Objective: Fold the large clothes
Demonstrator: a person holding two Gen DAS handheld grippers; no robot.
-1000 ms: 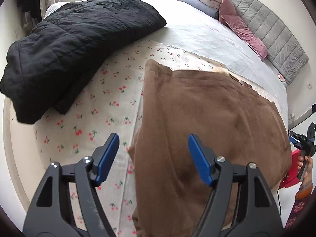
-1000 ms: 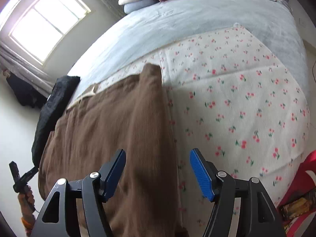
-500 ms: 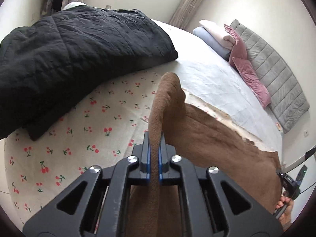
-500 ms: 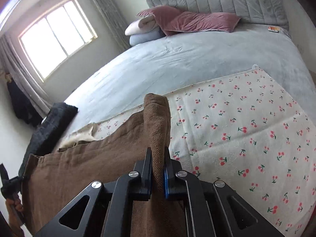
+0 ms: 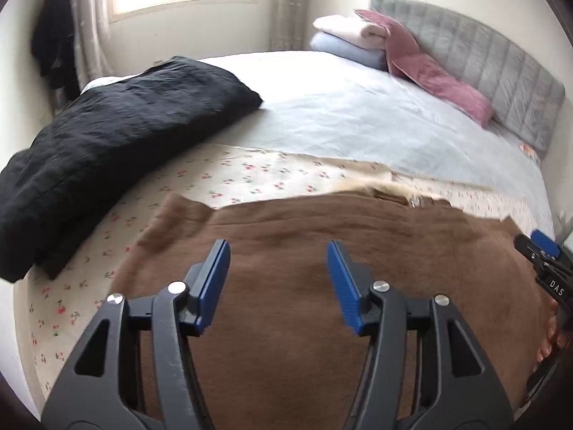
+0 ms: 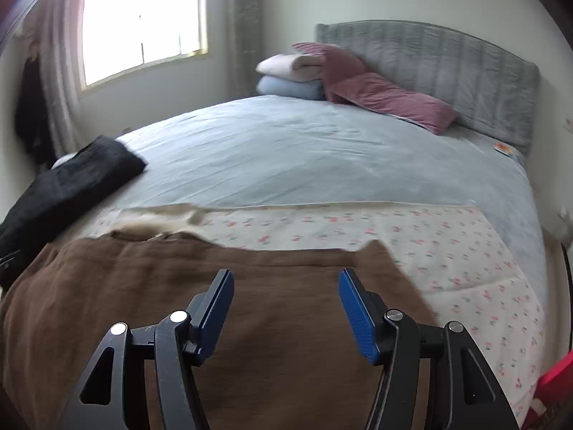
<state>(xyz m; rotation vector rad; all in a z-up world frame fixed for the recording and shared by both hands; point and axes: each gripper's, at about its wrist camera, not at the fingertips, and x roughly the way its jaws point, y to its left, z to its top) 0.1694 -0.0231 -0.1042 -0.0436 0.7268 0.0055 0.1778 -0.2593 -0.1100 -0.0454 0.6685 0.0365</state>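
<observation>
A large brown garment (image 5: 322,286) lies folded on a cherry-print cloth (image 5: 250,175) on the bed, with a cream lining showing at its far edge. It also shows in the right wrist view (image 6: 179,304). My left gripper (image 5: 277,283) is open and empty above the garment's left part. My right gripper (image 6: 286,317) is open and empty above its right part. The right gripper also shows at the right edge of the left wrist view (image 5: 544,261).
A black quilted coat (image 5: 107,150) lies on the bed's left side. Folded blankets (image 6: 290,75) and pink pillows (image 6: 386,100) sit against the grey headboard (image 6: 447,68). The cherry-print cloth (image 6: 447,251) extends to the right. A red object (image 6: 558,383) sits at lower right.
Both grippers were shut on the garment's raised corners half a second ago. Both have let go and opened, and the garment now lies flat, folded over.
</observation>
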